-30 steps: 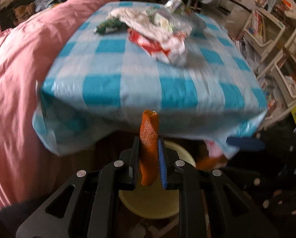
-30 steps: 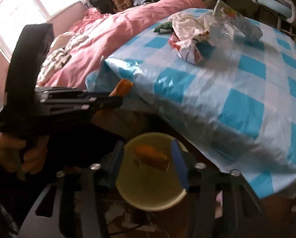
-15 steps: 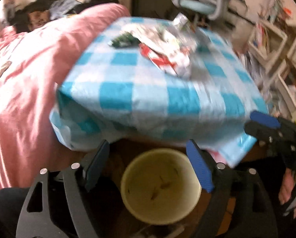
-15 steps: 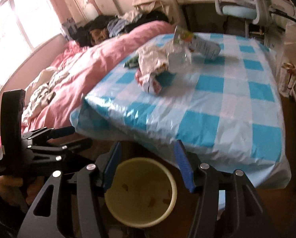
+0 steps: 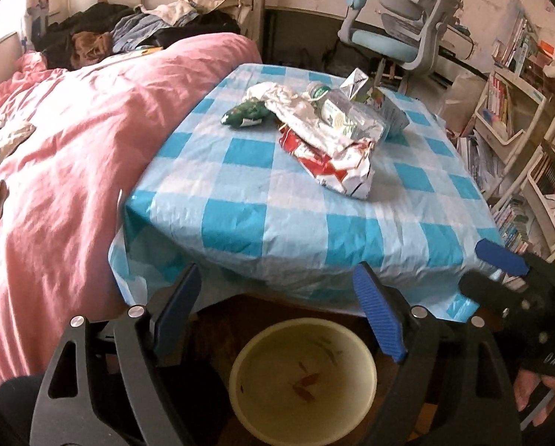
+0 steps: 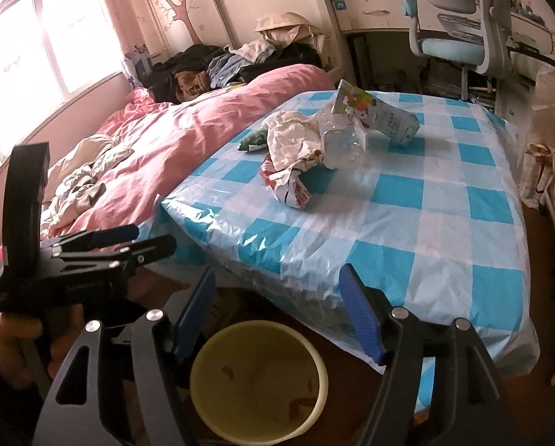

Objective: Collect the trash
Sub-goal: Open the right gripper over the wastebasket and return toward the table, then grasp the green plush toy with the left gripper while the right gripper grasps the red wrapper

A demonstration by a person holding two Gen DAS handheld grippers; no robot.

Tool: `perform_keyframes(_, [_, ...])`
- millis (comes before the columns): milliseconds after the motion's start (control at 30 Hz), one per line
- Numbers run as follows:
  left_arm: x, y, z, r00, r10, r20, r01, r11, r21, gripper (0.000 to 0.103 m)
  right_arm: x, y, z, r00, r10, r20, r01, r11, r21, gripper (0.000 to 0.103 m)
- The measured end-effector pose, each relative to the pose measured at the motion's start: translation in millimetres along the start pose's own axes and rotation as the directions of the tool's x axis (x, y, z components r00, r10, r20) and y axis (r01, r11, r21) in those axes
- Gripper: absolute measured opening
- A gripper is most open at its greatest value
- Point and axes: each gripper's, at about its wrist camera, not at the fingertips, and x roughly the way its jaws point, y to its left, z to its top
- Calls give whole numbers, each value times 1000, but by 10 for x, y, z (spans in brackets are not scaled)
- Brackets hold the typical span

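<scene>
Below the table's near edge stands a yellow bin with orange peel bits on its bottom. My left gripper hangs over the bin, its jaws still opening and nothing between them. My right gripper hovers beside it, jaws also opening and empty. On the blue checked tablecloth lies a trash pile: a crumpled white and red wrapper, a clear plastic bottle, a carton and a green packet.
A bed with a pink duvet runs along the table's left side. A blue desk chair stands behind the table. Shelves with books crowd the right. A hand holds the left gripper's grip.
The left gripper was shut on an orange peel; it has opened and the peel now lies in the bin. The right jaws have widened. Both views have tilted up toward the table.
</scene>
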Motion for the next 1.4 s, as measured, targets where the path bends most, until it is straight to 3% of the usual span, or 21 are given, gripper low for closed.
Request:
perform_keyframes(300, [108,263,730,993,95,74,-96,995,20,81,281,99,249,999,25,-28,-26,999,-30,67])
perform_keyframes(467, [519,447,1054,993,119,-5,-119,993,22,81,553,90,420,999,0,-42,-1,999,-42,68])
perform_keyframes(667, [973,356,1367,986,162,-31,-157,978,139,81,871,-107,544,998,-23,-67,25,999,30,68])
perform_keyframes(1033, [1814,259,1745,986,133,-98,-115,979,167,81,1201,-276,652,995,2,-102,6,997,82,67])
perform_keyframes(1133, [1966,245,1800,984,137,-113,-117,978,172,81,1254,-297,669,993,8,-117,1,997,81,57])
perform_keyframes(1200, [2059,256,1834,984,123,-125,-101,980,170,75,1277,-304,695,992,20,-123,-11,997,75,41])
perform_keyframes(1267, [2137,270,1851,982,102,-158,-76,984,162,41,1290,-300,709,992,30,-126,-21,997,74,39])
perform_keyframes(1400, [2186,295,1909,980,74,-185,-47,989,143,36,1282,-280,738,991,46,-123,-40,998,54,26])
